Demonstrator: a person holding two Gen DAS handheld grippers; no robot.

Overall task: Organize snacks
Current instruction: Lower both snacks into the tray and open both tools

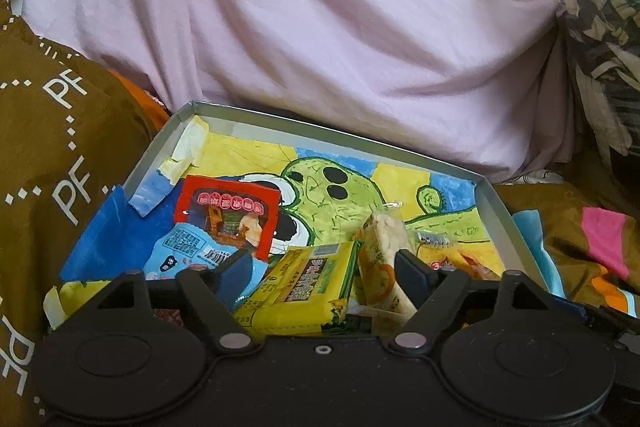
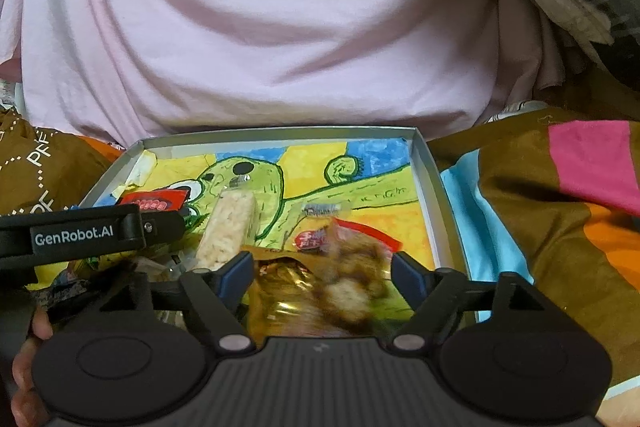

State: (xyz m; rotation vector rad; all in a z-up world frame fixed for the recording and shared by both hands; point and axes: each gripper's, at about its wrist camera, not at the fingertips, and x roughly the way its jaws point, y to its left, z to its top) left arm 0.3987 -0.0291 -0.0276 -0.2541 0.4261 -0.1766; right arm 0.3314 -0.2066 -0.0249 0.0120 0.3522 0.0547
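Two tongs hover at the near edge of a shallow grey tray (image 1: 492, 203), which lies on a brown patterned blanket (image 1: 48, 155) in front of a pink cloth (image 1: 320, 27). A painted sheet showing a green creature (image 1: 320, 187) lines the tray floor.

Left tongs (image 1: 324, 267): jaws spread wide, gripping nothing. A yellow packet (image 1: 304, 287) and a pale rice bar (image 1: 384, 247) lie between and below the jaws, untouched by the pads. A red packet (image 1: 228, 215) overlaps a light-blue packet (image 1: 184, 247) at the tray's left side.

Right tongs (image 2: 324, 267): jaws likewise spread, gripping nothing. A gold-and-brown wrapper (image 2: 320, 291), blurred, sits between the jaws; contact with the pads cannot be made out. Beyond it lies a small red-and-white packet (image 2: 312, 239), and further in a clear sachet (image 2: 320, 209).

A hand (image 2: 30, 355) shows at the lower left of the right wrist view, beneath the left tongs' black body.
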